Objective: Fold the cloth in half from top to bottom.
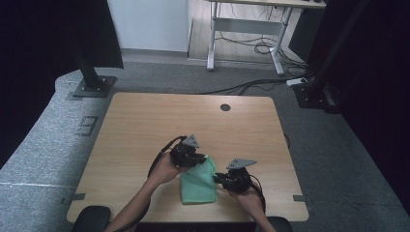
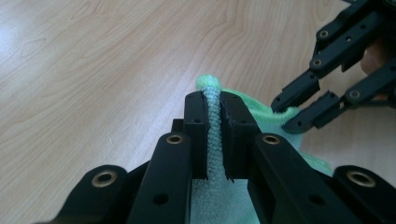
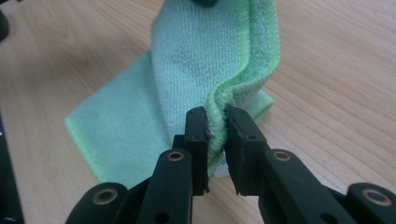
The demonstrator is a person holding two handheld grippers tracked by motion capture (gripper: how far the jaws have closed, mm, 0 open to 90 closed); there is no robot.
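Observation:
A folded green microfibre cloth (image 1: pixel 198 181) lies near the front of the wooden table (image 1: pixel 145 125). My left gripper (image 1: pixel 191 155) is shut on the cloth's far edge, and in the left gripper view the cloth (image 2: pixel 213 116) is pinched between the two black pads. My right gripper (image 1: pixel 227 179) is shut on the cloth's right edge. In the right gripper view the green hem (image 3: pixel 217 107) is squeezed between the pads and the cloth (image 3: pixel 187 56) rises from the table in a fold. The right gripper (image 2: pixel 292 114) also shows in the left gripper view, biting the same cloth.
A round cable hole (image 1: pixel 225 107) sits near the table's far edge. Black frame posts (image 1: pixel 89 72) stand at the back left and back right. A white desk frame (image 1: pixel 241 29) and floor cables lie beyond the table.

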